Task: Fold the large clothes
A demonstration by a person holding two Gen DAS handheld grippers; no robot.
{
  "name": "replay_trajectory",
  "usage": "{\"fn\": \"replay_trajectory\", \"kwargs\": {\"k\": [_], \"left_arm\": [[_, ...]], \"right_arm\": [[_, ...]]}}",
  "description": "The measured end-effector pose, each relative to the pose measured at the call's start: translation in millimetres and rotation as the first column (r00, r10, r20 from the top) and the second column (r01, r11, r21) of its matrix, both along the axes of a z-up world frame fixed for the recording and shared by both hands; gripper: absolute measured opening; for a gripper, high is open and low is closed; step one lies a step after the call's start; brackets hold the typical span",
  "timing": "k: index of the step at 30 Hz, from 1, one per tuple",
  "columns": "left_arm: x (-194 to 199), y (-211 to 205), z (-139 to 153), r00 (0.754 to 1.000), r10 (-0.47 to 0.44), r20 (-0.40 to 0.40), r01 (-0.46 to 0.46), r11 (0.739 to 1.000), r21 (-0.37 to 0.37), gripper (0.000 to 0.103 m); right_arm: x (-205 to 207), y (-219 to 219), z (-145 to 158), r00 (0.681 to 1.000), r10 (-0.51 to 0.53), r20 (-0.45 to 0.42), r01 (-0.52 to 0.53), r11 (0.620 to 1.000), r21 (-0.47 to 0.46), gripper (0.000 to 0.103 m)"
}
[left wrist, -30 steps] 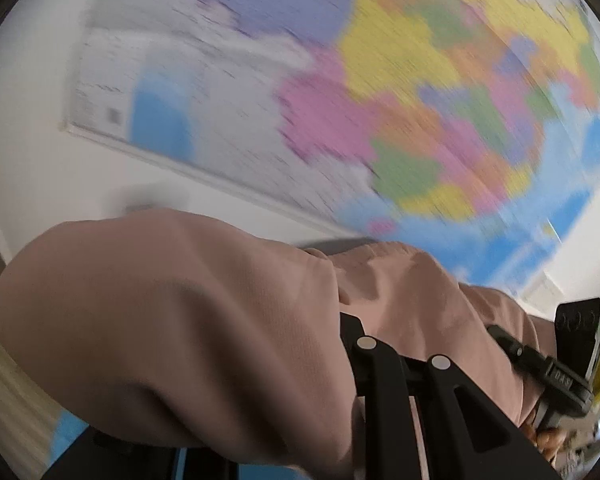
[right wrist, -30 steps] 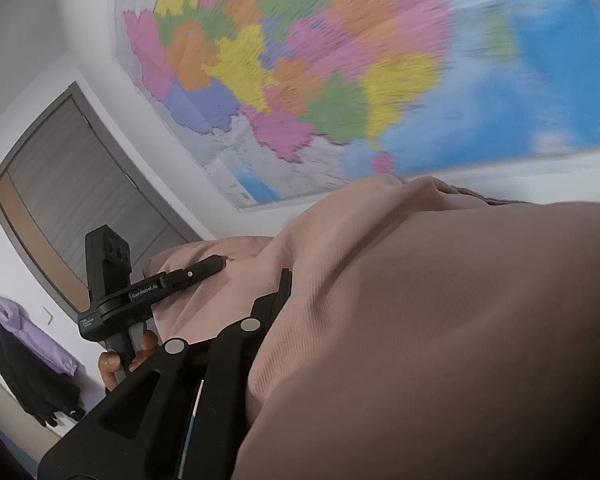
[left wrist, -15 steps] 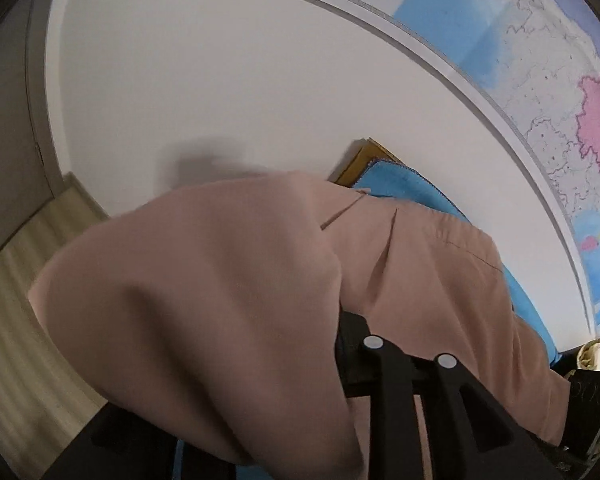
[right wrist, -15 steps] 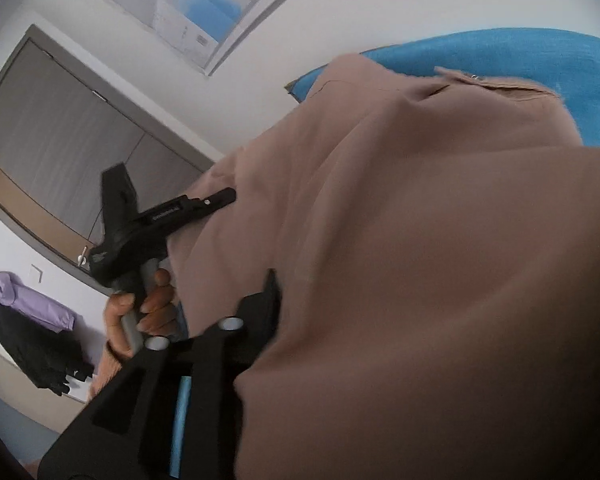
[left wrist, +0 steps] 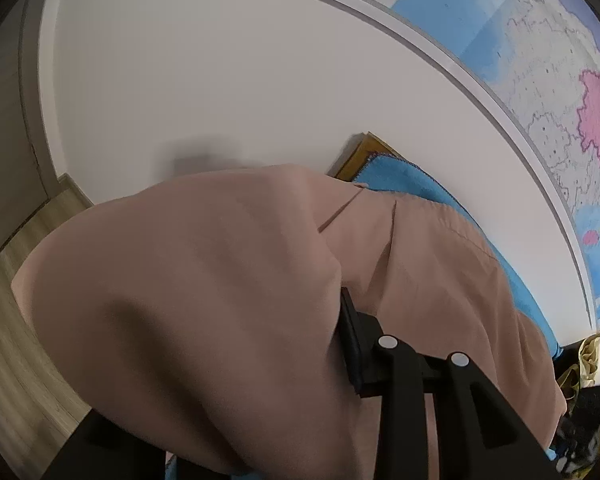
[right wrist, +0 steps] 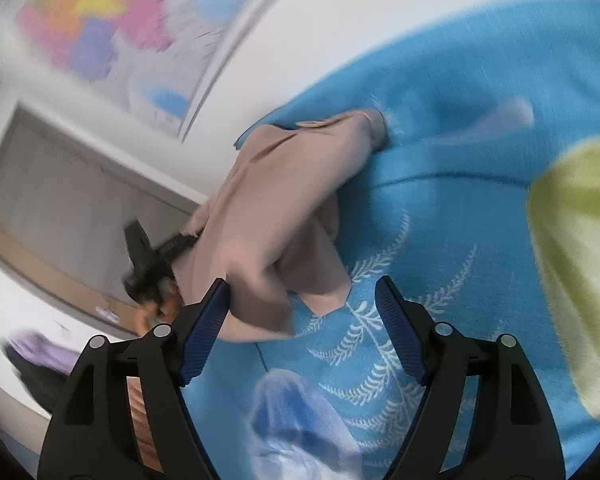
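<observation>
Right wrist view shows the right gripper (right wrist: 302,316) with jaws apart above the blue blanket (right wrist: 460,220). The left gripper (right wrist: 180,242) stays clamped on the pink garment (right wrist: 276,208), which looks light and soft; better hold its hem corners.

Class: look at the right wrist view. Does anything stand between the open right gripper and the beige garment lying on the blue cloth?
Nothing visible does. The right gripper is open, and the beige garment lies directly ahead on the blue cloth.

Left tongs (left wrist: 340,340) tips buried under pink garment (left wrist: 204,300), right view motion-blurred
</observation>
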State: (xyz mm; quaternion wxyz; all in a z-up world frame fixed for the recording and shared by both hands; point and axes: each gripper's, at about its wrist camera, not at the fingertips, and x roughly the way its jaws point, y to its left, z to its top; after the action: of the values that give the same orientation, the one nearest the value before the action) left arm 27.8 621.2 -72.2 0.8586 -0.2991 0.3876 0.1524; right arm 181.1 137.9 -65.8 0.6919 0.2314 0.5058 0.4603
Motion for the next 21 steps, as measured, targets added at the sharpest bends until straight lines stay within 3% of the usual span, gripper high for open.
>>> {"fn": "replay_trajectory", "kwargs": {"k": [1, 2, 5, 8, 10, 12, 13, 15, 16, 17, 18, 21], "left_arm": [[1.2, -1.6, 0.7, 1.000, -0.003, 0.000, 0.003, 1.000, 0.005, 0.032], [2.2, -2.7, 1.2, 1.000, -0.007, -0.001, 0.007, 1.000, 0.009, 0.032], [5.3, -6.9, 5.5, 1.000, -0.029, 0.011, 0.029, 1.000, -0.007, 0.030], [4.3, -14.2, 11.3, 0.997, -0.058, 0.045, 0.058, 0.998, -0.002, 0.028], [4.7, -21.7, 12.5, 0.992, -0.094, 0.081, 0.095, 0.995, -0.010, 0.028], [7.7, -27.6, 8.6, 0.994, -0.101, 0.049, 0.099, 0.994, 0.035, 0.030], [9.7, -27.7, 3.3, 0.995, -0.099, 0.023, 0.098, 0.994, 0.038, 0.034], [6.7, -25.8, 3.2, 0.996, -0.083, 0.023, 0.082, 0.996, 0.027, 0.036], [5.5, -25.7, 4.6, 0.997, -0.076, 0.010, 0.076, 0.997, 0.031, 0.041], [1.7, -27.0, 7.5, 0.998, -0.056, -0.009, 0.057, 0.997, 0.053, 0.048], [-2.4, -28.8, 10.1, 0.999, -0.040, -0.024, 0.041, 0.996, 0.079, 0.057], [-23.1, -41.2, 21.7, 0.998, -0.037, -0.041, 0.043, 0.983, 0.180, 0.061]], "right_arm": [[2.4, 2.4, -2.5, 1.000, 0.013, -0.021, -0.012, 0.999, 0.032, 0.014], [1.6, 8.2, -2.6, 0.999, 0.040, -0.020, -0.039, 0.998, 0.044, 0.005], [-17.5, 5.4, 23.6, 0.990, 0.038, 0.134, -0.045, 0.998, 0.053, 0.004], [-49.2, -15.8, 60.7, 0.945, 0.035, 0.324, -0.054, 0.997, 0.048, 0.003], [-56.4, -19.8, 59.8, 0.935, 0.033, 0.353, -0.038, 0.999, 0.007, 0.003], [-52.8, -9.3, 39.0, 0.946, 0.086, 0.311, -0.052, 0.992, -0.116, 0.004], [-50.2, -4.1, 28.6, 0.953, 0.092, 0.288, -0.046, 0.986, -0.163, 0.010], [-41.5, 1.8, 13.2, 0.968, 0.091, 0.233, -0.038, 0.974, -0.224, 0.034], [-38.3, 0.1, 10.2, 0.974, 0.067, 0.217, -0.013, 0.970, -0.243, 0.051], [-36.2, -4.0, 11.0, 0.977, 0.042, 0.209, 0.006, 0.975, -0.221, 0.056], [-35.1, -11.2, 14.5, 0.979, 0.022, 0.205, 0.016, 0.983, -0.184, 0.057], [-36.0, -27.0, 31.0, 0.967, -0.029, 0.253, 0.075, 0.981, -0.177, 0.056]]}}
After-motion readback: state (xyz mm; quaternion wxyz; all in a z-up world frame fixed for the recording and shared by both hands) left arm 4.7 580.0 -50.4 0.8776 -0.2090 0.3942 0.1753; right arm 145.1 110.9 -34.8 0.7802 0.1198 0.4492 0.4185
